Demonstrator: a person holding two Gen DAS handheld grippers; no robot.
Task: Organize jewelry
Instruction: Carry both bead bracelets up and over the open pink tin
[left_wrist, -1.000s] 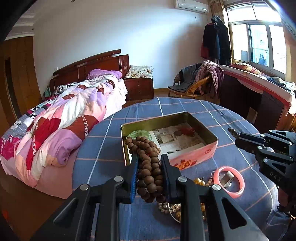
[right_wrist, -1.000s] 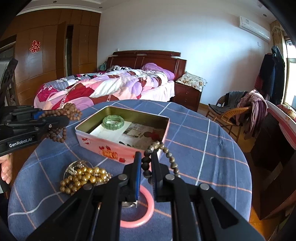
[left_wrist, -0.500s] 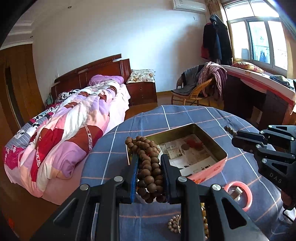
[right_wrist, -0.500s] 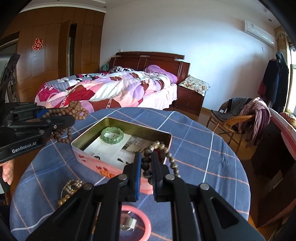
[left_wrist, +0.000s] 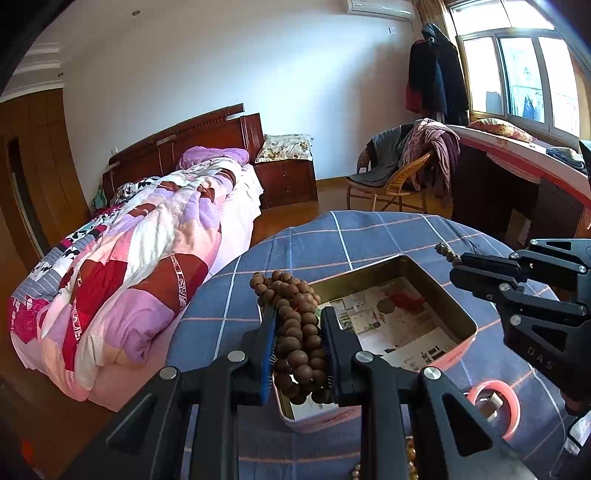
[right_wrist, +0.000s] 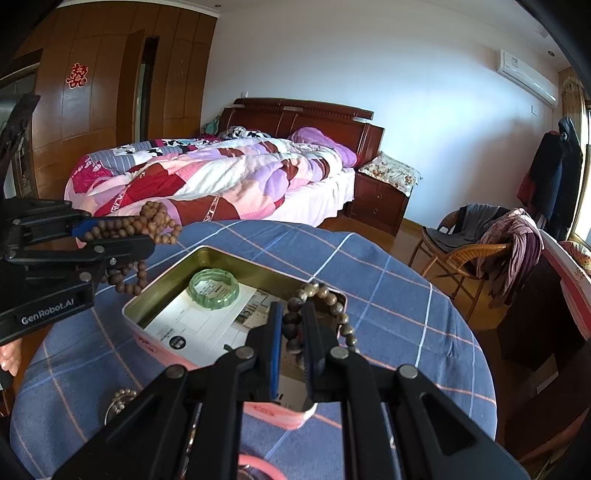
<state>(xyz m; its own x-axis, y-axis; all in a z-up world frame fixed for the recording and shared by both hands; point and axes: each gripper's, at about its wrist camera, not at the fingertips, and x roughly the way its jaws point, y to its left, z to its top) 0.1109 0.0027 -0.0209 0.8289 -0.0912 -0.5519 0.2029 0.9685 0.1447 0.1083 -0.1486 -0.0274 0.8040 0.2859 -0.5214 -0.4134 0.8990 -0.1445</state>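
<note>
Left wrist view: the left claw (left_wrist: 298, 343) is clamped on a thick bundle of brown wooden beads (left_wrist: 295, 328), jaws only partly closed because the bundle fills the gap. It hangs above the near-left corner of the open tin (left_wrist: 467, 325), which sits on the round bench (left_wrist: 369, 236) under a blue checked cloth. A paper sheet lines the tin floor. Off to the right, the right claw (left_wrist: 456, 264) comes in side-on with a few dark beads poking past its tip. A pink bangle (left_wrist: 496, 406) lies on the cloth near the tin, and some golden beads (left_wrist: 410, 458) peek out at the bottom edge.

Right wrist view: the right claw (right_wrist: 291, 332) is pinched almost fully closed on a dark bead bracelet (right_wrist: 328, 299), whose loop arcs out to the right over the tin's (right_wrist: 162, 288) far-right corner. Inside the tin a green bangle (right_wrist: 213, 293) rests on the paper. At left, the left claw (right_wrist: 122, 236) carries its wooden beads (right_wrist: 155, 225) above the tin's left rim, strands drooping below the jaws.

Where could this slip? Both loads sit close to the rim, so a release here may drape a strand over the edge instead of inside. The drooping loops could snag the rim. The thin pinch on the dark bracelet looks liable to slide. And two claws converging over one small tin risk bumping each other.
</note>
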